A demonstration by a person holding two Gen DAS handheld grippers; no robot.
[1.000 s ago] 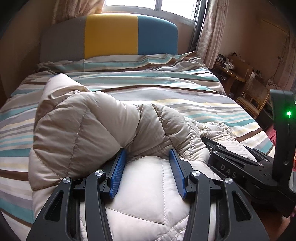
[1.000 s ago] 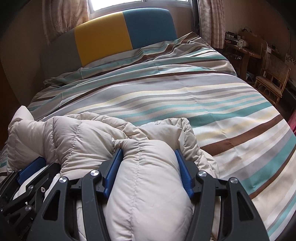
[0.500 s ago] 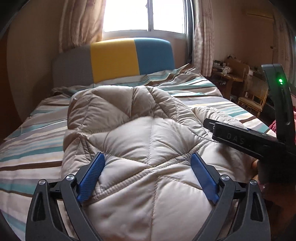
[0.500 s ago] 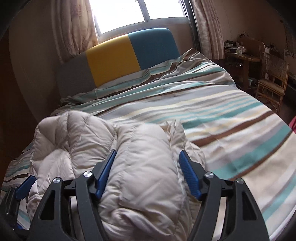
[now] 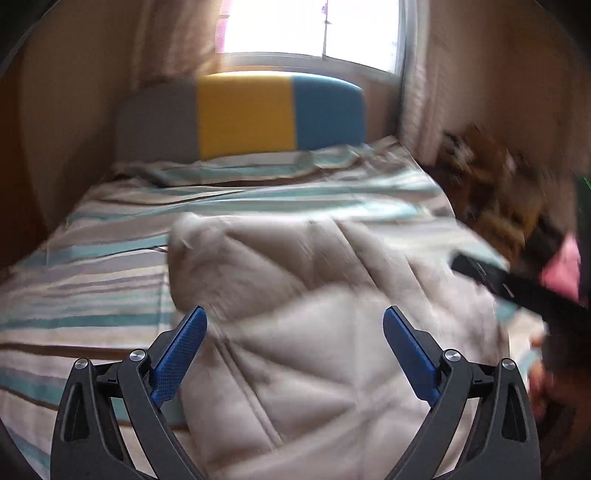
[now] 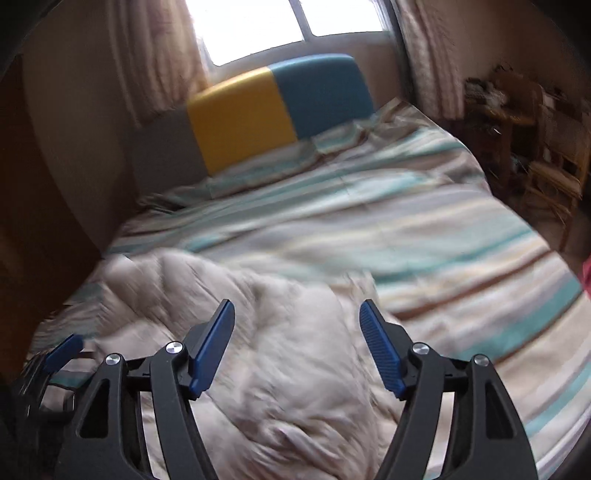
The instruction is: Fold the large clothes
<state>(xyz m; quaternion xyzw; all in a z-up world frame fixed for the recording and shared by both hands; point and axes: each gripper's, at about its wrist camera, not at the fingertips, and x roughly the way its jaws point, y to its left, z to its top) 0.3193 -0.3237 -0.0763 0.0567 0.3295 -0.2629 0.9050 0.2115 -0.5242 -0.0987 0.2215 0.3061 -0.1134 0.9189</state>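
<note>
A beige quilted puffer jacket (image 5: 314,280) lies bunched on the striped bed cover (image 5: 92,280), blurred by motion. My left gripper (image 5: 294,312) hovers above it. Its jaws are opening, and its blue pads (image 5: 181,350) stand wide apart, clear of the fabric. In the right wrist view the same jacket (image 6: 280,387) lies under my right gripper (image 6: 297,308). Its jaws are opening too, and nothing is pinched between them. The right gripper's black body (image 5: 517,288) shows at the right edge of the left view. A blue pad of the left gripper (image 6: 62,349) shows at the lower left of the right view.
A grey, yellow and blue headboard (image 5: 243,114) stands at the far end under a bright window (image 5: 310,26). Striped bedding (image 6: 443,240) stretches to the right of the jacket. Wooden furniture (image 6: 517,110) and a chair (image 6: 554,177) stand right of the bed.
Both grippers let go of the jacket folds they held, opened and rose. The jacket now lies below them on the bed instead of between the pads.
</note>
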